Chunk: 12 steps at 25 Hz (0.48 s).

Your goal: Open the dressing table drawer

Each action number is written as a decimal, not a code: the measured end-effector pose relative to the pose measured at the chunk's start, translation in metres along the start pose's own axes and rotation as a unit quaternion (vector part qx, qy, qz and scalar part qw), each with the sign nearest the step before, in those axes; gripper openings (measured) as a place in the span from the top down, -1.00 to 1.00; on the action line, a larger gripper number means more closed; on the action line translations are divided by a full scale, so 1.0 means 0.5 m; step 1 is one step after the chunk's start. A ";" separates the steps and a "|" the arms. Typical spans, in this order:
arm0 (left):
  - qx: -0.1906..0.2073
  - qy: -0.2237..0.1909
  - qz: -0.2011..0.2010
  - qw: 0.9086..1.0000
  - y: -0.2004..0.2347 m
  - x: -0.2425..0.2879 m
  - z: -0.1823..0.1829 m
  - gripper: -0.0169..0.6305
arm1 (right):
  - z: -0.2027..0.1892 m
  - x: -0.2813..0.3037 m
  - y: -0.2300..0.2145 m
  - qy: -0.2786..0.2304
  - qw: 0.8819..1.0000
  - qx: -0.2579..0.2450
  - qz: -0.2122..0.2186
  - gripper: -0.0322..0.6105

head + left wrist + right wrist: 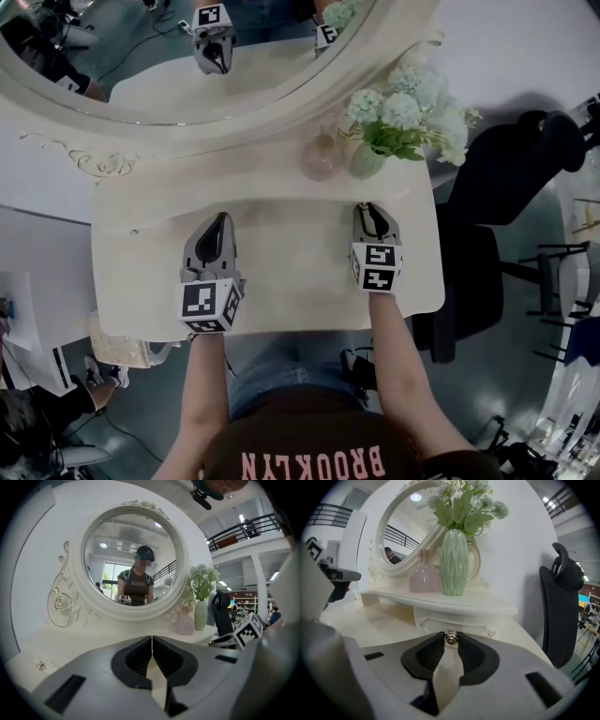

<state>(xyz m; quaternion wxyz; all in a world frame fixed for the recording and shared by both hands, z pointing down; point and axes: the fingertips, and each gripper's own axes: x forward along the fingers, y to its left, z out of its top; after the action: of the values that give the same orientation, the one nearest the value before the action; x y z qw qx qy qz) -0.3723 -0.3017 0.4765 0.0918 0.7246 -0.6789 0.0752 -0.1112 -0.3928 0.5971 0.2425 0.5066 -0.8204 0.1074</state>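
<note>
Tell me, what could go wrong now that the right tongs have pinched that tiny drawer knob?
The right tongs grip the knob only at their very tips, so they might slip off when pulling. The vase and pink bottle stand on the shelf right above the drawer; a sharp tug could wobble them.

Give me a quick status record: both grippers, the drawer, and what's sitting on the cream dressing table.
left gripper: jaws together, nothing between them, over the cream tabletop
right gripper: jaws shut on the small round metal drawer knob
target: small cream drawer under the raised shelf, looks closed
on shelf: pink glass bottle and ribbed green vase of flowers, side by side
right of table: black office chair
</note>
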 end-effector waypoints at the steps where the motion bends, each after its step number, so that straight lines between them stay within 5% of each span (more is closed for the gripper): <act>1: 0.000 0.000 -0.001 1.000 -0.001 -0.002 0.000 0.93 | -0.001 -0.003 0.001 0.000 1.000 0.001 0.000 0.66; 12: 0.006 -0.002 -0.015 1.000 -0.024 -0.021 -0.001 0.93 | -0.020 -0.038 0.008 0.001 1.000 0.000 0.005 0.66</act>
<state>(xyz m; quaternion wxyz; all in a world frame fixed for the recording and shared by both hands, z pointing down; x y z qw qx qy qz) -0.3612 -0.2909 0.4742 0.0874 0.7351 -0.6680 0.0762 -0.1048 -0.3720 0.5966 0.2431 0.5023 -0.8226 0.1092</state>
